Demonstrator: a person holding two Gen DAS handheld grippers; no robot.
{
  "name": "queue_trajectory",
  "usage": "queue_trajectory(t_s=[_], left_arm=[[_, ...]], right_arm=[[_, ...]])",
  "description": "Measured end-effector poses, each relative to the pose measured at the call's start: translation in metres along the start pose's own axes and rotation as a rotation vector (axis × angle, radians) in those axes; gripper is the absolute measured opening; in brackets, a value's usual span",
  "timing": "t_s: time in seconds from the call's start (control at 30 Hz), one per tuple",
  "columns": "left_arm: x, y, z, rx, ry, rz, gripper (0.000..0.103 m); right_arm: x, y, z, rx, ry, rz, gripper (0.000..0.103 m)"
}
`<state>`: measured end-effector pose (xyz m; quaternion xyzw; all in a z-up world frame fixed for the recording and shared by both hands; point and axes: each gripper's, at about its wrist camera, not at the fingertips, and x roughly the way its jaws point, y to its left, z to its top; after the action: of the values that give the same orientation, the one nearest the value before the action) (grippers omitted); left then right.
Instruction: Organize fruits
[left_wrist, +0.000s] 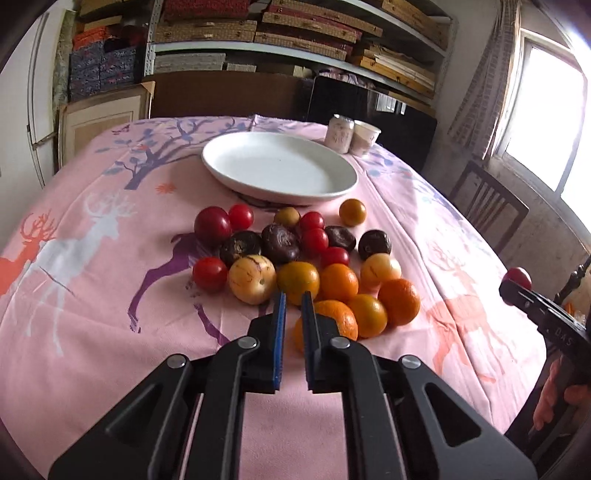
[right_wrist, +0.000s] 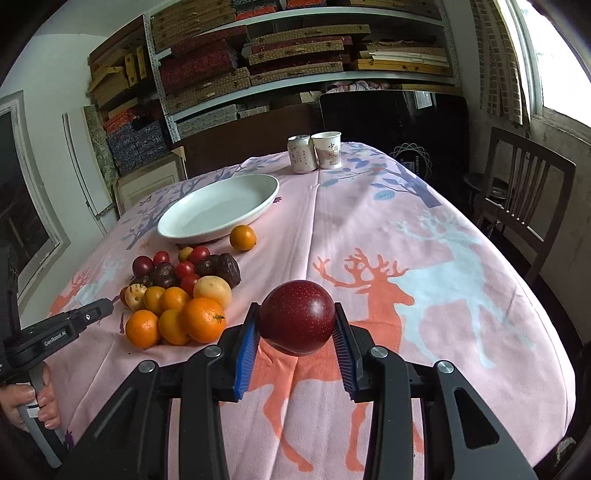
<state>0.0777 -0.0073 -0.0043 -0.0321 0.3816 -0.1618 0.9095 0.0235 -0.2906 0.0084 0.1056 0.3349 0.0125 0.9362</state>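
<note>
One red plum — clamped between right gripper jaws, above tablecloth.

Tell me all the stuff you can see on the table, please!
plate: one, white, empty, behind the fruit pile
fruit pile: about twenty pieces, red, dark purple, yellow, orange, close together on the cloth
lone orange fruit: one, beside the plate
can: one, pale, far edge
paper cup: one, white, touching the can
tablecloth: pink, deer print
dark red fruit: one, held above the cloth
right gripper: clamps that fruit
left gripper: nearly closed, empty
</note>
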Motion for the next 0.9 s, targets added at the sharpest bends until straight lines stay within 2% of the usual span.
queue_trajectory(t_s=[0.03, 0.07, 0.13, 0.23, 0.33, 0.4, 0.43, 0.47, 0.53, 0.6, 0.9], left_arm=[[0.003, 0.000, -0.003, 0.003, 0.022, -0.018, 0.022], [0.006, -0.002, -0.007, 0.011, 0.044, -0.036, 0.047], [0.011, -0.007, -0.014, 0.042, 0.058, -0.023, 0.071], [0.016, -0.017, -0.016, 0.104, 0.052, 0.008, 0.072], [0.029, -0.018, -0.014, 0.102, 0.085, 0.026, 0.071], [0.039, -0.020, -0.016, 0.108, 0.124, 0.004, 0.065], [0.043, -0.022, -0.018, 0.110, 0.146, -0.041, 0.053], [0.047, -0.024, -0.020, 0.116, 0.152, -0.056, 0.053], [0.045, -0.025, -0.021, 0.126, 0.140, -0.044, 0.044], [0.045, -0.024, -0.021, 0.120, 0.145, -0.079, 0.044], [0.018, -0.036, -0.020, 0.209, 0.042, -0.032, 0.044]], right_arm=[[0.002, 0.000, -0.001, 0.000, 0.007, 0.008, 0.038], [0.005, 0.000, -0.002, 0.003, 0.017, 0.014, 0.038], [0.012, 0.000, -0.005, 0.010, 0.041, 0.012, 0.038], [0.018, -0.001, -0.010, 0.018, 0.065, 0.007, 0.038], [0.016, -0.003, -0.014, 0.028, 0.062, 0.015, 0.038], [0.015, -0.006, -0.014, 0.039, 0.056, 0.017, 0.038], [0.015, -0.007, -0.014, 0.042, 0.056, 0.014, 0.038], [0.016, -0.008, -0.014, 0.046, 0.056, 0.007, 0.038], [0.018, -0.011, -0.014, 0.057, 0.059, -0.008, 0.039], [0.022, -0.011, -0.015, 0.069, 0.068, -0.010, 0.039], [0.027, 0.010, -0.012, 0.023, 0.075, 0.024, 0.039]])
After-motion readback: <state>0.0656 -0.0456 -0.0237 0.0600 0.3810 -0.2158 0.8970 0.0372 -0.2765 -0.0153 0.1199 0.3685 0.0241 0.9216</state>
